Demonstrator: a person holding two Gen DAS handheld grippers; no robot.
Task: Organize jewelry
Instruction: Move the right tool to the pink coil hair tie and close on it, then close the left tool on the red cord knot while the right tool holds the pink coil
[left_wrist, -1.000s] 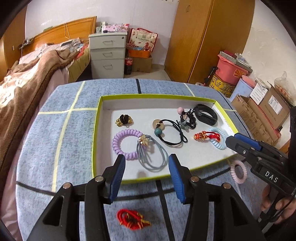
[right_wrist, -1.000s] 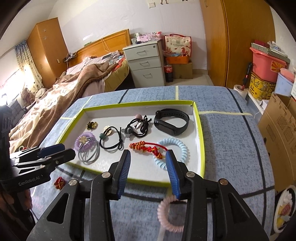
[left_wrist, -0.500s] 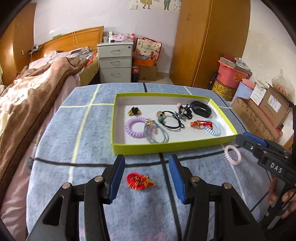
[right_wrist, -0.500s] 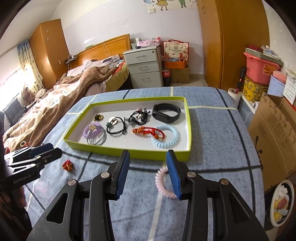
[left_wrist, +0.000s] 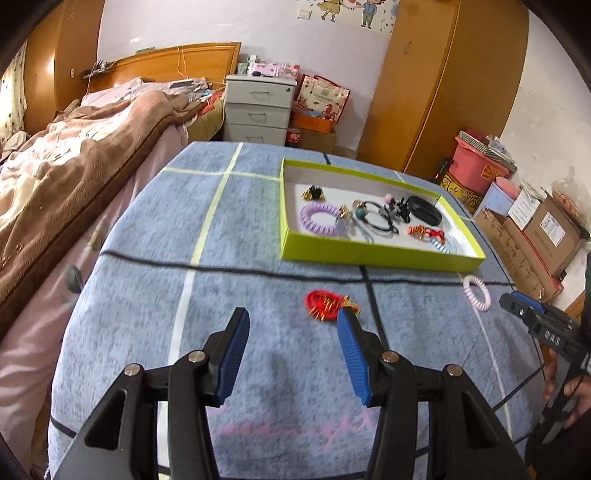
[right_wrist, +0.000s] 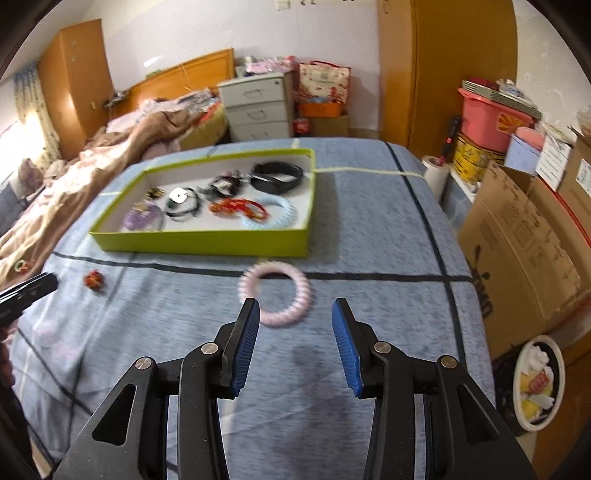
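Note:
A lime-green tray (left_wrist: 369, 254) (right_wrist: 207, 243) on the blue checked tablecloth holds several hair ties, a black band and a blue coil. Outside it, a red knotted bracelet (left_wrist: 328, 301) (right_wrist: 94, 279) lies on the cloth just beyond my left gripper (left_wrist: 291, 325), which is open and empty. A pink coil hair tie (right_wrist: 277, 293) (left_wrist: 476, 293) lies just ahead of my right gripper (right_wrist: 293, 317), also open with nothing between its blue pads. Each gripper shows at the edge of the other's view: the right gripper's tip (left_wrist: 517, 301) and the left gripper's tip (right_wrist: 37, 284).
A bed with a brown blanket (left_wrist: 74, 166) runs along the table's left side. Cardboard boxes (right_wrist: 524, 229) and a pink bin (right_wrist: 491, 110) crowd the right. A white drawer unit (left_wrist: 258, 107) and wardrobe (left_wrist: 443, 81) stand behind. A bowl (right_wrist: 537, 380) sits on the floor at right.
Both grippers have drawn back from the tray toward the table's near edge. The red bracelet and pink coil now lie ahead of the fingers instead of under them. Both jaws stayed open.

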